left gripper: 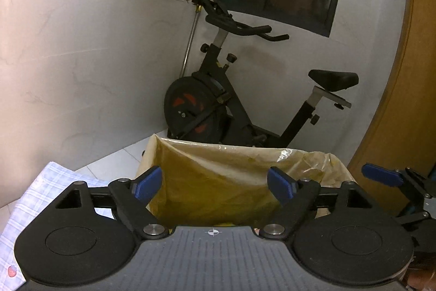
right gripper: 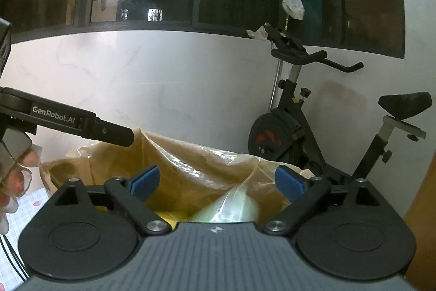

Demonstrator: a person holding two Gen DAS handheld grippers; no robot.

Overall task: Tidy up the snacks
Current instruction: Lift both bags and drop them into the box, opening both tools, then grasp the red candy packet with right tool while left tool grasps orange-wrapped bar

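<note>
A clear wrapper [right gripper: 231,206] lies down in the lined bin [right gripper: 190,154], just below and ahead of the right gripper [right gripper: 218,183] — the nearer one. Its jaws stand wide, nothing between them; the left gripper [left gripper: 215,186], beside it over the bin, gapes empty too.

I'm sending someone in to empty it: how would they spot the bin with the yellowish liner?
Start at the black exercise bike standing against the white wall under the dark windows. Directly in front of it, nearest the camera, sits the bin, lined with a crinkled, translucent yellowish plastic bag folded over its rim. It is the only open container here, and a clear wrapper lies inside.
</note>
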